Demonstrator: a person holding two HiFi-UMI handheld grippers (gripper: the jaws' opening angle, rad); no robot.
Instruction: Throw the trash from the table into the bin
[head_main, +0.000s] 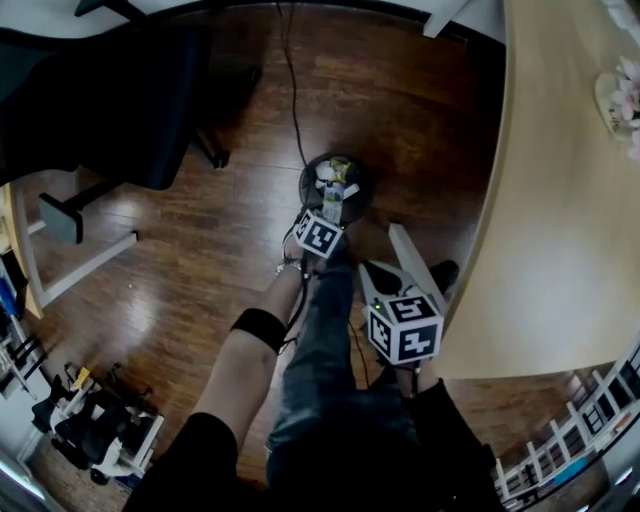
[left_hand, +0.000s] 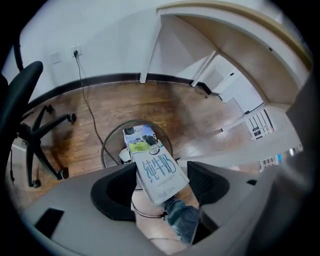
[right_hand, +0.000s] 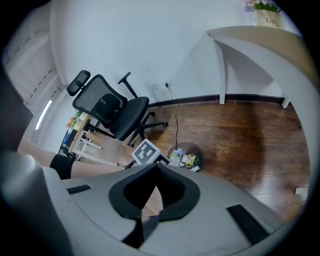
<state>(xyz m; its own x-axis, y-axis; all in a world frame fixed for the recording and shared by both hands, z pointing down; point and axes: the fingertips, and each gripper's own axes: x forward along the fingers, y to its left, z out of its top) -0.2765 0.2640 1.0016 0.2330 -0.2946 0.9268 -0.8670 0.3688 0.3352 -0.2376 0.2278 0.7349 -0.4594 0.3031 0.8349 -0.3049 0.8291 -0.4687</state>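
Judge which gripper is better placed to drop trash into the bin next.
Left. The left gripper holds a white-and-blue milk carton over the round black wire bin, so it likely need only open. The right gripper is shut, empty, and farther from the bin.

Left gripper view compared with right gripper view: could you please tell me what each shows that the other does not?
Only the left gripper view: the left tongs closed on a milk carton, its print readable. Only the right gripper view: the right tongs shut and empty, and the left gripper's marker cube. Both: the bin holding trash, the black office chair, the wooden floor.
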